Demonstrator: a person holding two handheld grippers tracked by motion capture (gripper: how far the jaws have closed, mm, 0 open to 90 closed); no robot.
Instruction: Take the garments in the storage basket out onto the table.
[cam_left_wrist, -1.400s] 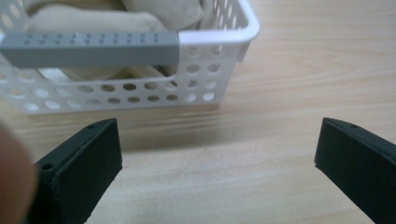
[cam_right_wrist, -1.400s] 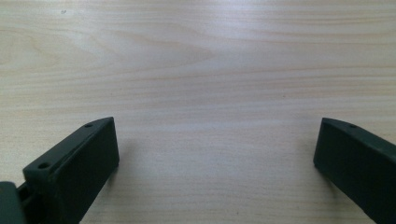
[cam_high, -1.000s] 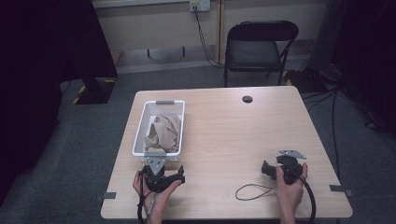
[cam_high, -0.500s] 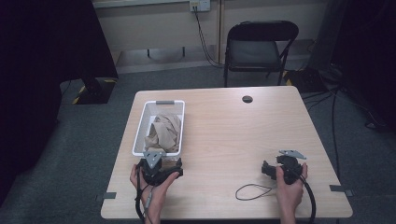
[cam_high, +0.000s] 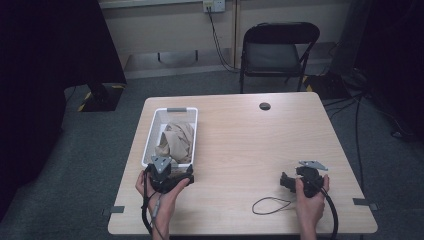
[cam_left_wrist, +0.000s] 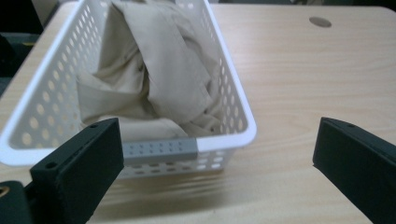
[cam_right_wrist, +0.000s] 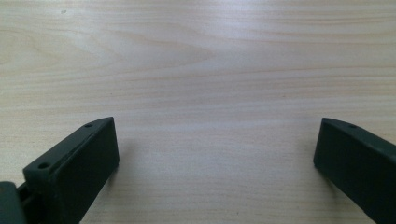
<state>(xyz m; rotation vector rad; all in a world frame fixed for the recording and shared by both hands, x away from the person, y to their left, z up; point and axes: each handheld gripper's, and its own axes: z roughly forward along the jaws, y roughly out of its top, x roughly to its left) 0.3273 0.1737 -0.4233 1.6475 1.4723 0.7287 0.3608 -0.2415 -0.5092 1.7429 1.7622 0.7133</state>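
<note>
Beige cloth (cam_high: 176, 140) lies crumpled inside a white perforated basket (cam_high: 151, 138) that stands near the desk's left edge, its long side running from the near half toward the far edge. In the left gripper view the cloth (cam_left_wrist: 154, 74) is heaped against the basket's right wall and near end, and a grey handle strip (cam_left_wrist: 159, 150) sits on the basket's (cam_left_wrist: 42, 98) near rim.

Just in front of that near rim, the left gripper (cam_high: 167, 176) is held in the person's left hand (cam_high: 162, 197), close to the desk's near-left corner. Its jaws stand wide apart, released, with nothing between them; in its own view one jaw overlaps the basket's near-left corner and the other is over bare wood to the right of the basket.

Farther right, a small dark round mark (cam_high: 265, 106) lies on the desk (cam_high: 250, 145) near the far edge, about midway across. A thin black cable loop (cam_high: 271, 205) rests on the wood near the near edge.

Near the near-right corner, the right gripper (cam_high: 289, 181) is held in the right hand (cam_high: 310, 200), with its grey three-cornered plate on top. Its jaws are also spread wide and empty, over bare desk (cam_right_wrist: 196, 70) wood.
</note>
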